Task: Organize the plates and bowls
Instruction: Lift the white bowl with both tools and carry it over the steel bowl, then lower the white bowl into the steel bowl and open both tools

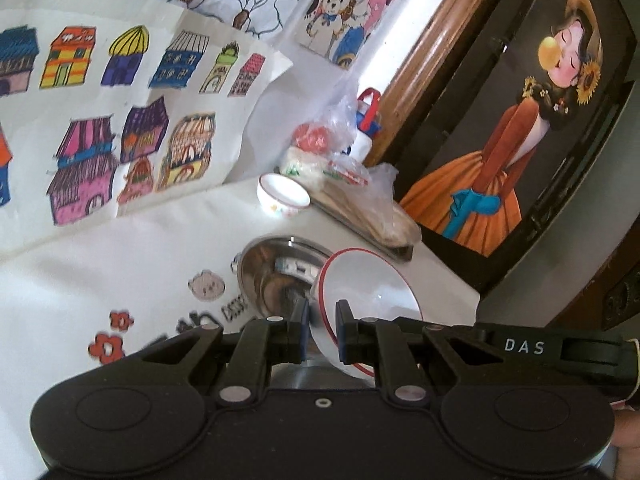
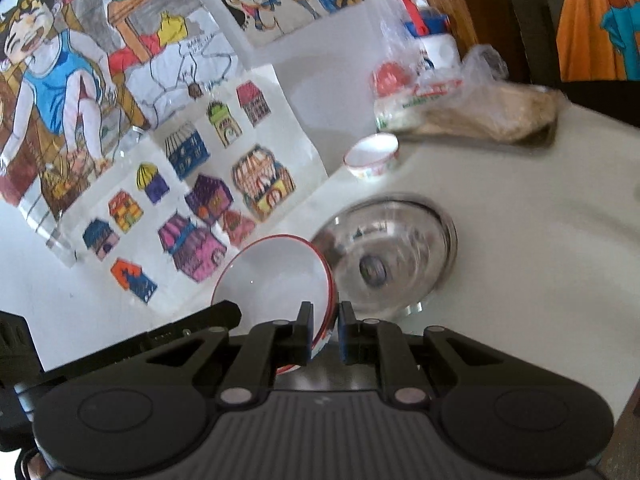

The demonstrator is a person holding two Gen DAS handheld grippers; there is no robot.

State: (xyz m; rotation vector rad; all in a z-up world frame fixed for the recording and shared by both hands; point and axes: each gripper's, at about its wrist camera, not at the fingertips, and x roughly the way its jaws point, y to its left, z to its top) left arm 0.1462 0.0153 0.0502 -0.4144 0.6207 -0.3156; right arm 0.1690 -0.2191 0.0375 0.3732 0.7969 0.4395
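Left gripper (image 1: 323,320) angled downward, clamped on rim of red-edged white plate (image 1: 368,288), right gripper (image 2: 324,326) likewise tilted down, pinching the plate's opposite rim, above metal bowl (image 2: 392,256)

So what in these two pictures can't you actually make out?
- Red-rimmed white bowl: its base is hidden behind the left gripper in the left wrist view.
- Steel bowl: smeared by motion blur in the right wrist view, so its contents are unclear.
- Plastic bag: crinkled film obscures what's inside.
- Small patterned bowl: its pattern is too small to read.
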